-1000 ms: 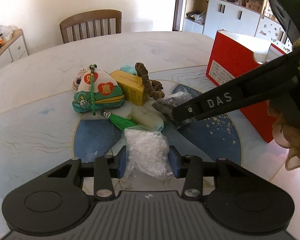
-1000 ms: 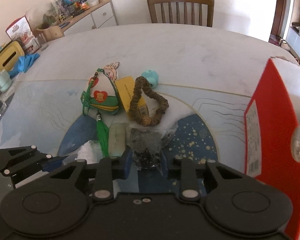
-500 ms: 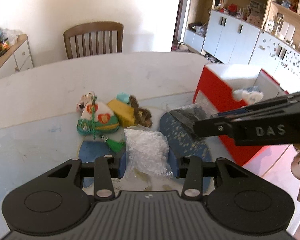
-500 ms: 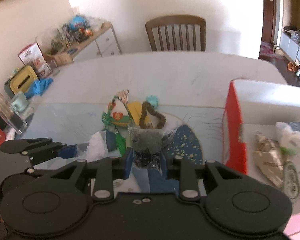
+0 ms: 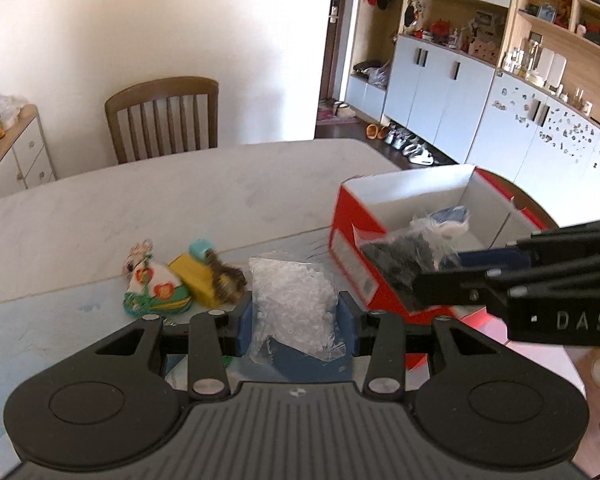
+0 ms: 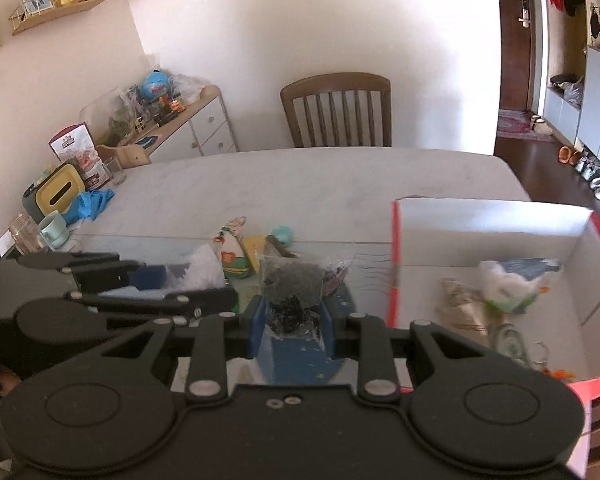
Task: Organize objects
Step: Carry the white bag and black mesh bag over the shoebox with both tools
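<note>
My left gripper [image 5: 296, 320] is shut on a clear bag of white beads [image 5: 292, 300] and holds it high above the table. My right gripper [image 6: 292, 320] is shut on a clear bag of dark bits [image 6: 294, 292], also raised; that bag shows in the left wrist view [image 5: 396, 260] at the near wall of the open red box [image 5: 352, 256]. The box [image 6: 394, 264] lies to the right and holds several items. On the table remain a stuffed charm [image 5: 156, 292], a yellow box [image 5: 192, 276], a brown bracelet [image 5: 228, 280] and a teal piece [image 5: 202, 248].
A wooden chair [image 5: 164, 120] stands at the table's far side. A tissue box [image 6: 58, 196], cup [image 6: 54, 228], glass [image 6: 22, 234] and blue cloth [image 6: 94, 204] sit at the table's left edge. A cabinet [image 6: 188, 136] stands by the wall.
Both grippers have risen well above the table with their bags. The right one has carried the dark bag rightward to the red box; the items left on the table look smaller and farther.
</note>
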{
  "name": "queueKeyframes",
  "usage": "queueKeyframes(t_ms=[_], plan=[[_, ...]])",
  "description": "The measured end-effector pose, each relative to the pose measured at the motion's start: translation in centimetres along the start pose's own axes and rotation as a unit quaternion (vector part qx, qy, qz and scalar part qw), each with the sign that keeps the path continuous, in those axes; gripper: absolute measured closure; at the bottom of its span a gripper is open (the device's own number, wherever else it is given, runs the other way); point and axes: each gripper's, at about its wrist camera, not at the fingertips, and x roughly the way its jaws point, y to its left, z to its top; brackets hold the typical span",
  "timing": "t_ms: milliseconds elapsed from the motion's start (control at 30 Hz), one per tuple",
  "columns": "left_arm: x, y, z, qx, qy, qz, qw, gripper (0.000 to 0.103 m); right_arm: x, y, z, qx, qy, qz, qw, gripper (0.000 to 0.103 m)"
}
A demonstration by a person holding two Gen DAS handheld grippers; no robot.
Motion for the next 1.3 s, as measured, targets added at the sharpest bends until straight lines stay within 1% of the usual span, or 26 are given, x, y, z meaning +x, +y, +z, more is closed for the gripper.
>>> queueKeyframes(t_ms=[100, 400, 700, 800, 1033, 1133, 1233, 1300], plan=[[0.1, -1.7, 0.6, 0.002, -0.003, -0.004, 1.0000, 0.061, -1.0, -1.2, -0.1, -0.001, -0.003, -0.007, 1.000, 0.076], [1.8, -6.8, 1.8, 0.017, 0.004, -0.012, 0.9998, 0.061, -3.6, -6.5, -0.8, 0.005, -0.012, -0.013, 1.000, 0.076], [4.7, -12.4, 2.8, 0.041, 0.019, -0.019, 0.9988, 0.061, -4.5, -12.5, -1.6, 0.017, -0.006, -0.026, 1.000, 0.076], [6.0, -13.9, 3.1, 0.047, 0.027, -0.020, 0.9984, 0.061, -4.6, -14.8, -1.9, 0.022, -0.001, -0.035, 0.999, 0.076], [9.1, -15.8, 4.4, 0.050, 0.049, -0.009, 0.9975, 0.061, -3.9, -18.9, -2.1, 0.030, 0.015, -0.054, 0.998, 0.076], [10.4, -16.6, 4.8, 0.055, 0.063, -0.002, 0.9965, 0.061, -3.1, -19.8, -2.2, 0.028, 0.024, -0.062, 0.997, 0.076], [11.9, -17.2, 5.0, 0.060, 0.079, 0.005, 0.9951, 0.061, -1.9, -20.7, -2.2, 0.030, 0.042, -0.065, 0.997, 0.075], [12.9, -17.3, 5.1, 0.056, 0.095, 0.008, 0.9939, 0.061, -1.2, -21.2, -2.2, 0.024, 0.051, -0.065, 0.996, 0.075]])
